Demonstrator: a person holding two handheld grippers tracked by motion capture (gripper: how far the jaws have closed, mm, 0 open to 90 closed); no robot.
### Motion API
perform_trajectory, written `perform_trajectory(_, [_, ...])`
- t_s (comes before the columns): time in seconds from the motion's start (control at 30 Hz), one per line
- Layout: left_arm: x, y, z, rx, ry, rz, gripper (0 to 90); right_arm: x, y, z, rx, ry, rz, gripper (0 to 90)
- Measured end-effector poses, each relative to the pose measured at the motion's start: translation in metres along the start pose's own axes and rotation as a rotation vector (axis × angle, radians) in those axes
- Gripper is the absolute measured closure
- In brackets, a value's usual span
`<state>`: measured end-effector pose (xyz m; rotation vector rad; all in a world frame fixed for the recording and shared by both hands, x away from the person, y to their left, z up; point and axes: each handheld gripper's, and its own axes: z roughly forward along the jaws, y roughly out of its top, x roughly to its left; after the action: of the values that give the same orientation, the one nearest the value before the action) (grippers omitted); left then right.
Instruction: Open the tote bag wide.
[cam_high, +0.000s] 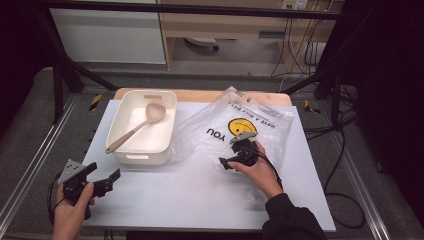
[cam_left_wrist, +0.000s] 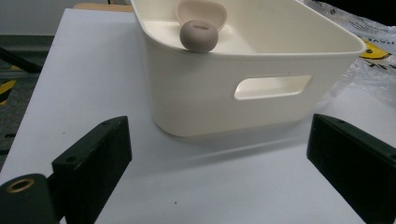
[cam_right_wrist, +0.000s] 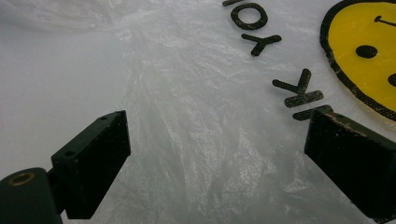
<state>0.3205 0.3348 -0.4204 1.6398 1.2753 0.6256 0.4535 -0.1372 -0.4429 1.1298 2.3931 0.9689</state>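
A clear plastic bag (cam_high: 235, 127) printed with a yellow smiley and black lettering is spread flat on the right half of the white table (cam_high: 200, 200), its left edge just beside a white bin (cam_high: 142, 150). The right gripper (cam_high: 231, 161) is held over the bag's near edge with its jaws wide apart and nothing between them; in the right gripper view the crinkled film (cam_right_wrist: 201, 140) lies directly under and ahead of the jaws, the lettering and smiley off to the upper right. The bag therefore lies straight beneath and beyond this gripper, and the right hand (cam_high: 260, 172) is judged by far the nearer one for a pinch on the near edge. The bag's long axis is seen to run from the near edge toward the far right corner of the table, with its crumpled top pointing away from the person; which end is the mouth cannot be told. The left gripper (cam_high: 102, 181) is held low at the near left corner, also spread open and empty, aimed at the bin's handle slot (cam_left_wrist: 272, 87). Inside the bin a spoon (cam_high: 137, 127) lies diagonally, its bowl toward the far right and its handle end resting on the near left rim.
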Motion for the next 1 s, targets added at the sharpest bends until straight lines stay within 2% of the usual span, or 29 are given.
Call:
perform_trajectory(0.1, [0.000,0.000,0.000,0.000,0.002,0.000,6.2,0.000,-0.002,0.004,0.005,-0.012,-0.013,6.9])
perform_trajectory(0.33, [0.000,0.000,-0.001,-0.008,0.003,0.001,6.2,-0.004,-0.006,0.011,0.039,-0.023,-0.010,7.2])
perform_trajectory(0.4, [0.000,0.001,-0.003,-0.018,0.004,0.004,6.3,-0.004,-0.007,0.011,0.038,-0.017,0.009,8.2])
perform_trajectory(0.47, [0.000,0.002,-0.004,-0.028,0.006,0.003,6.3,-0.005,-0.007,0.011,0.038,-0.016,0.007,10.2])
perform_trajectory(0.73, [0.000,0.002,-0.005,-0.032,0.006,0.002,6.3,-0.009,-0.008,0.006,0.014,-0.020,0.015,28.5])
perform_trajectory(1.0, [0.000,0.002,-0.005,-0.028,0.003,0.006,6.3,-0.017,-0.008,0.003,-0.003,-0.036,0.055,50.6])
